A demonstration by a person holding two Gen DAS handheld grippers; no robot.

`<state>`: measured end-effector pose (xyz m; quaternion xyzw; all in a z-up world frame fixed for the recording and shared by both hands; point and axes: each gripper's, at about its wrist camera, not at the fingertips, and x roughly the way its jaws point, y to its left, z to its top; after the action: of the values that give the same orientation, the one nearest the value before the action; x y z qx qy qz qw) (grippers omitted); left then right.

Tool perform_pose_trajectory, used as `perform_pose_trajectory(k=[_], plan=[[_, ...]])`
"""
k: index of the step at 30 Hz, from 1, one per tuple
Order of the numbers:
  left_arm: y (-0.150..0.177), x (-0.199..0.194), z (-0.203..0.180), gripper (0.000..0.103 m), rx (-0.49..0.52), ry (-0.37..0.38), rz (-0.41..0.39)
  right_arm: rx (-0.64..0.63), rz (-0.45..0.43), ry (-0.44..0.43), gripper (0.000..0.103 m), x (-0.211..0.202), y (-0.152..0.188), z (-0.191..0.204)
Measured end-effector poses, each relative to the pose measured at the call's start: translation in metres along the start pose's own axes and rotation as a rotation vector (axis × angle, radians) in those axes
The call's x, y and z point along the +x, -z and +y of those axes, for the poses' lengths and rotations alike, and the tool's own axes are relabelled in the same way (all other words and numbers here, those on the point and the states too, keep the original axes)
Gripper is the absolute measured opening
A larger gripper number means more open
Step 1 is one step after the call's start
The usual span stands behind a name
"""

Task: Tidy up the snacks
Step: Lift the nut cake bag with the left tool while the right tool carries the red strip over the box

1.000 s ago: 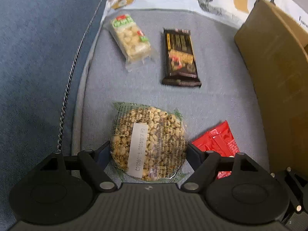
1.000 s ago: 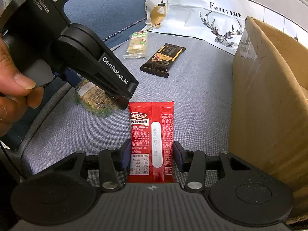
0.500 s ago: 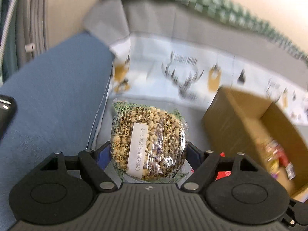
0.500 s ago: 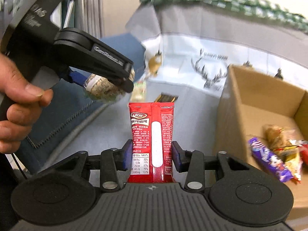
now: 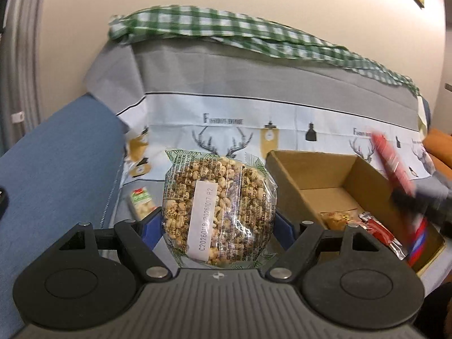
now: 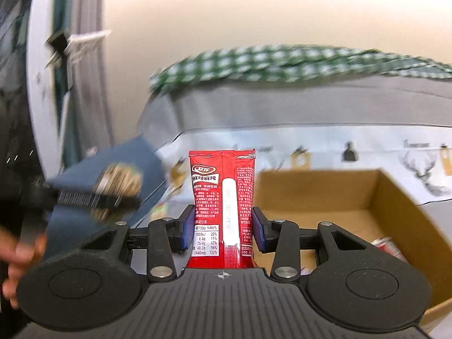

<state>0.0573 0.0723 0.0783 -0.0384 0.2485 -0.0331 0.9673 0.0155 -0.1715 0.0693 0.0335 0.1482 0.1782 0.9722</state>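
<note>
While both jaws clamp snacks, the cardboard box point(image 5: 327, 175) holds a red packet point(image 5: 378, 230) and other wrappers.

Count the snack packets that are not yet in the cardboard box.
3 in view. The round puffed-grain cake is in the left gripper, the red packet is in the right gripper, and a green-labelled rice bar lies on the grey cover. More may be hidden.

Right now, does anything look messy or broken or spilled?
Nothing is broken or spilled. One snack lies on the grey cover outside the box, not yet sorted. The puffed-grain pack and red packet sit neatly in the hand-held grippers.
</note>
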Motion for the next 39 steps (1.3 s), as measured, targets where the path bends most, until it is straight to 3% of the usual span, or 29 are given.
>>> perform_pose_trajectory(k=[4,9,14,16,23,26,32,39], plan=[[-0.003,0.007,-0.014,0.083,0.047,0.014,-0.029,0.000,-0.061,0.051,0.043,-0.008,-0.024,-0.039],[-0.005,0.013,-0.033,0.083,0.098,0.041,-0.062,-0.052,-0.077,0.159,0.043,0.003,-0.035,-0.091],[-0.008,0.010,-0.052,0.083,0.139,0.079,-0.147,0.100,-0.045,0.211,0.043,0.006,-0.029,-0.130],[-0.009,0.010,-0.061,0.083,0.131,0.099,-0.177,0.112,-0.052,0.203,0.043,0.004,-0.026,-0.131],[-0.011,0.023,-0.108,0.083,0.150,0.159,-0.223,-0.042,-0.050,0.183,0.043,0.013,-0.027,-0.113],[-0.012,0.037,-0.128,0.083,0.189,0.165,-0.207,-0.069,-0.044,0.185,0.043,0.011,-0.027,-0.110],[-0.016,0.067,-0.144,0.083,0.133,0.190,-0.147,-0.056,-0.037,0.216,0.043,0.007,-0.027,-0.118],[-0.018,0.079,-0.157,0.083,0.123,0.224,-0.140,-0.025,-0.017,0.254,0.043,0.009,-0.025,-0.131]])
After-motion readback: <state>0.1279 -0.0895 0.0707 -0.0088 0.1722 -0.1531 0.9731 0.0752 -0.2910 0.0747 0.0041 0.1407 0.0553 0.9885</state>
